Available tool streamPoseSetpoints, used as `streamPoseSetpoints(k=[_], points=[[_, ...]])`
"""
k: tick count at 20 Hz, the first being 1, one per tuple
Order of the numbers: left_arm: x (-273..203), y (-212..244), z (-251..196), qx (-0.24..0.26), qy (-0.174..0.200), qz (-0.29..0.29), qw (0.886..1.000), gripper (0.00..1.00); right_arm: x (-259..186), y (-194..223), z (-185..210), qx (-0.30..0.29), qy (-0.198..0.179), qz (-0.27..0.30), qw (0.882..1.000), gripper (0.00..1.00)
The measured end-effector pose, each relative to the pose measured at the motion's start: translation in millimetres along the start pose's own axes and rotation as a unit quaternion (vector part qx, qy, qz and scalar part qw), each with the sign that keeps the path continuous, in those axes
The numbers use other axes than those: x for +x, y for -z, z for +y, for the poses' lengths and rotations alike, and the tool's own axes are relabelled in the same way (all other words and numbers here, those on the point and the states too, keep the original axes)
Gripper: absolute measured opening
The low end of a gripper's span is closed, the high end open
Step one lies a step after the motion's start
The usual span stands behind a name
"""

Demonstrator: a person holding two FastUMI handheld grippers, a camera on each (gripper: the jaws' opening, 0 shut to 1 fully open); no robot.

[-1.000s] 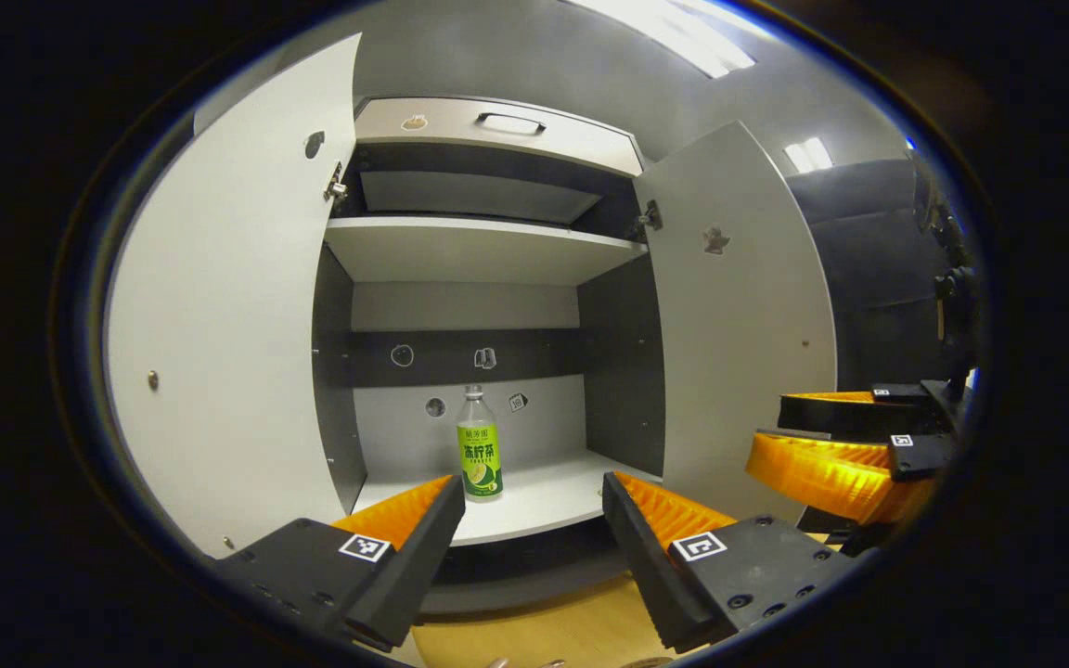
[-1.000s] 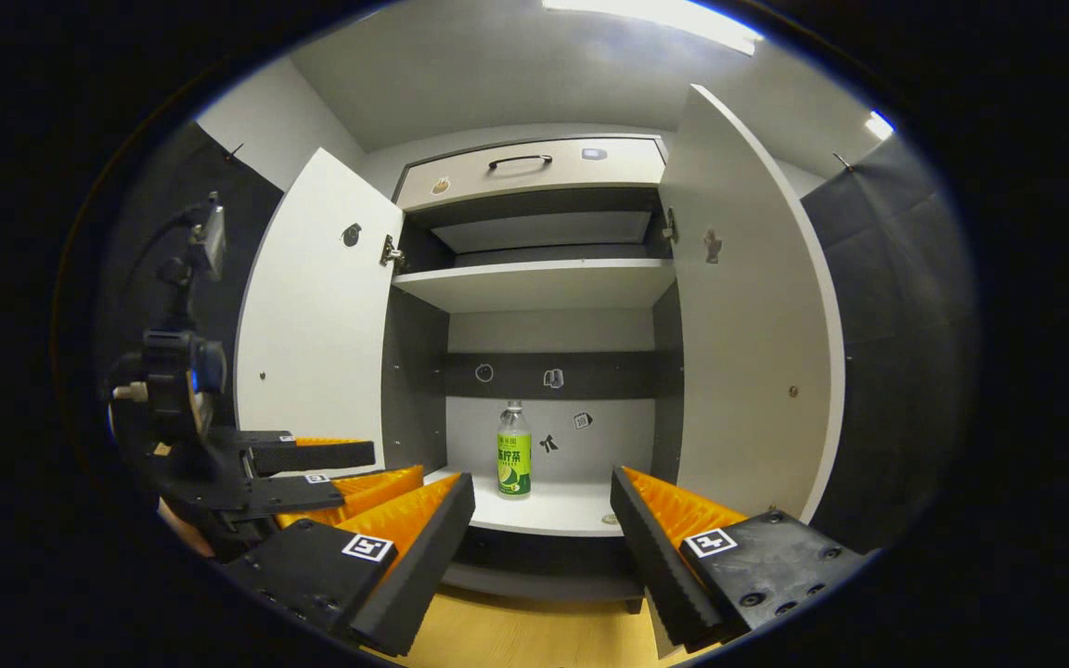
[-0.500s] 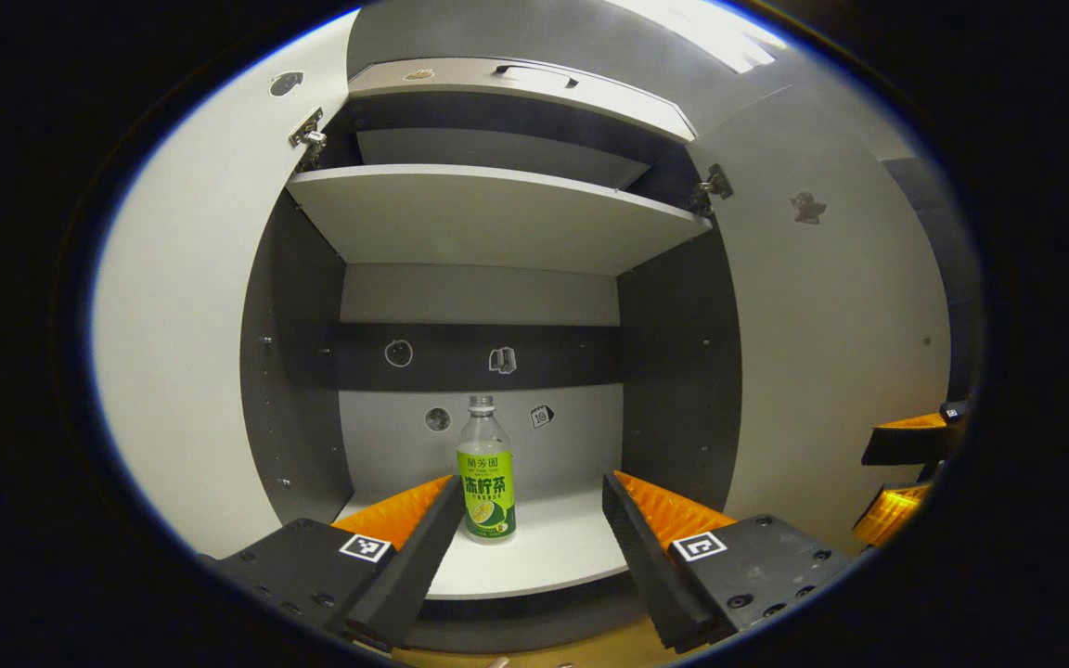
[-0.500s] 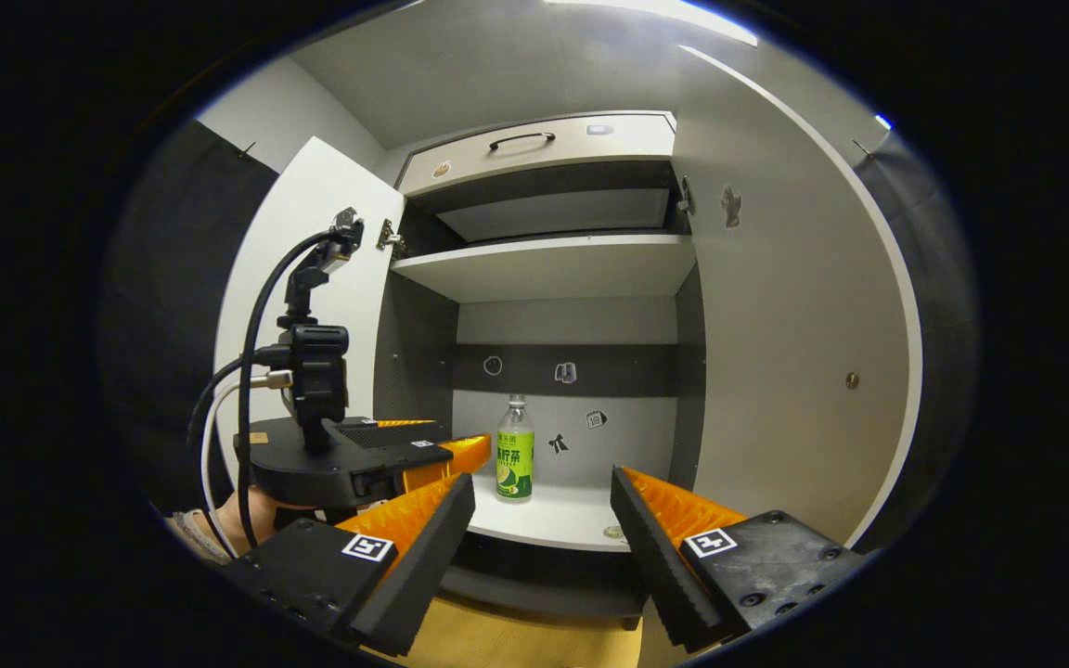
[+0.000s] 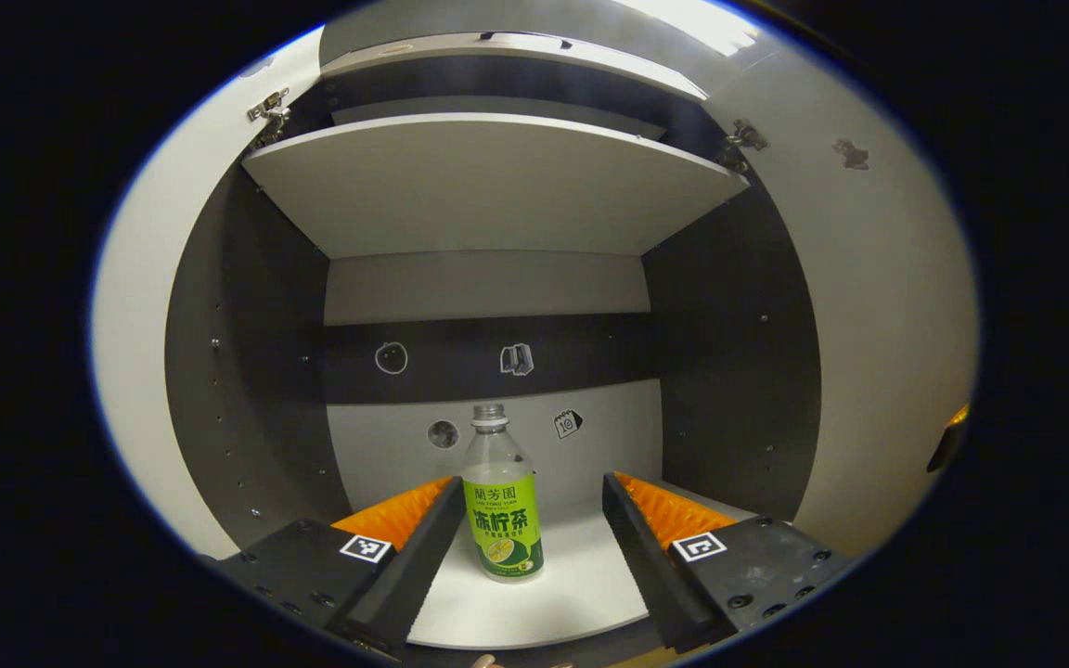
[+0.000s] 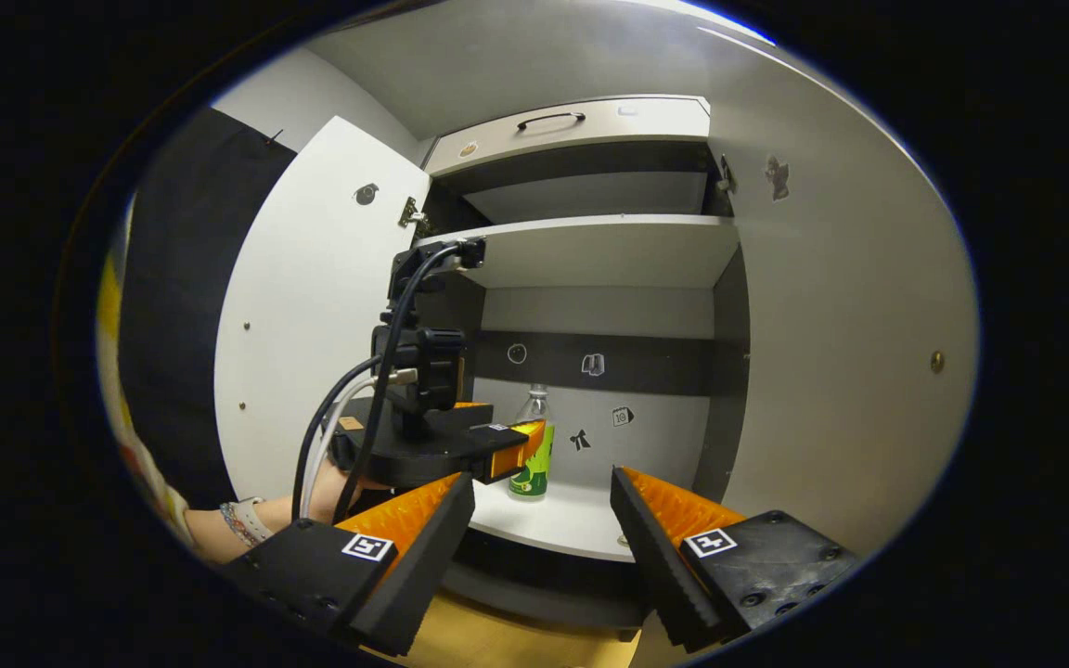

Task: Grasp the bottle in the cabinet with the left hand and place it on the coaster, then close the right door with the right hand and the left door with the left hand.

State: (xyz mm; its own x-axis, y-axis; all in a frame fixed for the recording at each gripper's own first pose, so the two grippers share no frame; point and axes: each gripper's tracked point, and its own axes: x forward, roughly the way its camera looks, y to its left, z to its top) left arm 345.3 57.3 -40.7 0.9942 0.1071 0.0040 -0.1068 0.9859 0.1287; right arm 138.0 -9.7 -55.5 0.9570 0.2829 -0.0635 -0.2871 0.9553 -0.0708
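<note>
— Standing upright on the bottom shelf of the cabinet is the bottle, is that right?

— Yes. It is a clear bottle with a green label, set toward the shelf's front edge and somewhat left of the middle, well apart from both side walls. In the left gripper view it rises between the two fingers of the left gripper, nearer the left-hand finger than the other.

— Do the fingers touch it?

— No. They are spread wide, with a gap on each side of the bottle, and they hold nothing. In the right gripper view the left gripper reaches over the shelf's front edge; one finger overlaps the bottle there, so I cannot tell contact from that side.

— And the other one?

— The right gripper hangs in front of the cabinet, outside it, fingers spread just as wide and holding nothing.

— What about the doors?

— Both are swung open. The left door stands out at the cabinet's left side, the right door at its right, close beside the right gripper.

— Anything else inside?

— An upper shelf above the bottle, a dark band across the back wall with small stickers, and a drawer front with a handle at the top. A person's hand with a beaded wristband holds the left gripper, cables running up from it.
</note>
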Motion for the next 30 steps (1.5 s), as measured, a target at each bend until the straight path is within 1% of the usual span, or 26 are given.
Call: streamPoseSetpoints(k=[2,5,6,10,15,16,17,20,23,24,25,26,27,30], points=[[13.4,5.3,2.1,-0.003,-0.005,-0.001,1.000,0.94,4.9,4.3,-2.7,0.003,-0.003,0.005,1.000,0.98],[31.8,10.0,14.4,0.001,-0.028,-0.007,1.000,0.94,11.3,9.9,-7.6,0.006,-0.004,0.010,1.000,0.98],[37.7,10.7,16.4,0.001,-0.030,-0.010,0.999,0.94,13.3,12.2,-8.7,0.009,-0.005,0.012,1.000,0.98],[60.1,17.1,15.7,-0.023,-0.020,-0.012,0.999,0.94,20.0,20.3,-8.5,0.014,-0.015,0.021,1.000,0.98],[74.5,25.6,20.6,-0.022,-0.032,-0.010,0.999,0.94,23.5,26.5,-4.7,0.015,-0.026,0.028,0.999,0.98],[77.2,27.4,20.7,-0.025,-0.032,-0.009,0.999,0.92,24.2,27.0,-4.5,0.016,-0.027,0.029,0.999,0.98],[80.1,29.4,20.9,-0.026,-0.032,-0.008,0.999,0.94,24.3,28.4,-4.5,0.018,-0.028,0.030,0.999,0.98],[88.2,35.5,26.9,-0.024,-0.041,-0.005,0.999,0.94,25.2,31.9,-4.8,0.021,-0.029,0.033,0.999,0.98],[96.8,44.6,30.1,-0.038,-0.041,-0.001,0.998,0.94,24.9,36.3,-6.7,0.018,-0.027,0.038,0.999,0.98],[99.4,47.1,30.1,-0.042,-0.041,0.001,0.998,0.92,24.5,38.0,-7.6,0.017,-0.026,0.041,0.999,0.98],[100.4,49.2,30.5,-0.042,-0.042,0.004,0.998,0.93,24.0,40.2,-7.6,0.016,-0.025,0.044,0.999,0.98],[101.8,49.0,31.3,-0.041,-0.043,0.002,0.998,0.84,23.2,41.0,-8.9,0.016,-0.024,0.046,0.999,0.98],[100.2,48.5,30.0,-0.042,-0.041,0.003,0.998,0.81,22.5,40.9,-10.3,0.016,-0.023,0.046,0.999,0.98],[95.9,42.8,29.0,-0.048,-0.038,0.000,0.998,0.78,20.1,39.7,-12.6,0.019,-0.019,0.045,0.999,0.98]])
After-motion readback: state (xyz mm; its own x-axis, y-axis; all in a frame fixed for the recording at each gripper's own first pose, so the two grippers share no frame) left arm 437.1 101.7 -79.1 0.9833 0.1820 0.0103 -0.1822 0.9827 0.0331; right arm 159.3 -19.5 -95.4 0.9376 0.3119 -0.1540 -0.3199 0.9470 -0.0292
